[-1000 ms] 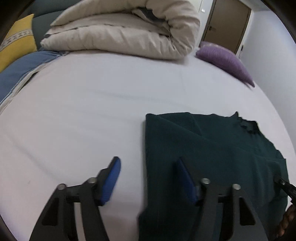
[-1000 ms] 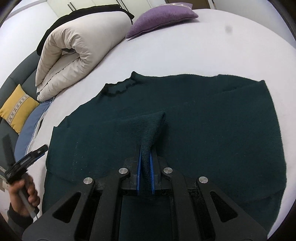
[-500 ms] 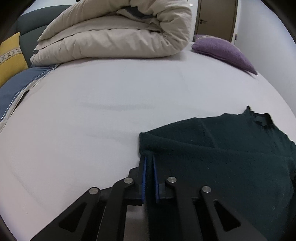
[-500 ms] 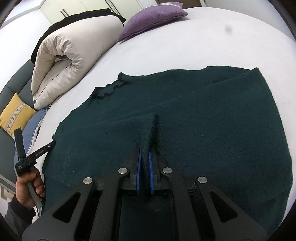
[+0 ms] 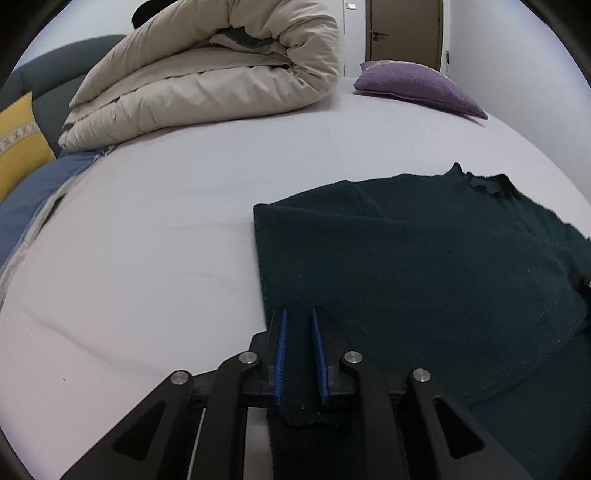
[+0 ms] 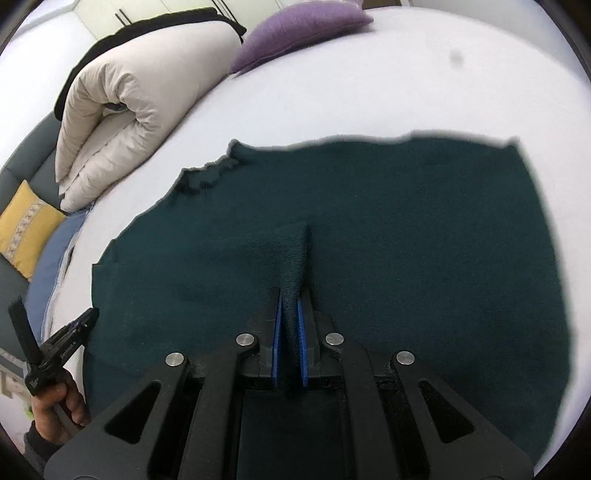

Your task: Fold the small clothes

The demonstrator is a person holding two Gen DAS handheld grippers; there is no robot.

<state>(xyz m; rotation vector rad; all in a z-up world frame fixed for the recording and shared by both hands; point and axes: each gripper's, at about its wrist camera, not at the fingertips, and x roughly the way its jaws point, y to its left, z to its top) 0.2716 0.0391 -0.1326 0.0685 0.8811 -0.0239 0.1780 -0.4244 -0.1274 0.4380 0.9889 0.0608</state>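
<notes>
A dark green knitted sweater [image 5: 424, 258] lies spread on the white bed sheet [image 5: 147, 240]; it also shows in the right wrist view [image 6: 406, 221], neck opening at the far left. My left gripper [image 5: 298, 321] is shut on the sweater's near left edge, with fabric pinched between the blue pads [image 5: 280, 350]. My right gripper [image 6: 290, 299] is shut on a raised fold of the sweater's middle. The left gripper and the hand holding it show at the lower left of the right wrist view [image 6: 62, 350].
A rolled beige duvet [image 5: 207, 74] lies at the far side of the bed. A purple pillow [image 5: 417, 85] lies at the far right. A yellow cushion [image 5: 18, 144] and blue bedding [image 5: 33, 195] sit at the left edge. A door [image 5: 402, 29] stands behind.
My left gripper was open beside the sweater's left edge a second ago; it closed on that edge and holds it now. My right gripper kept its hold on the fold.
</notes>
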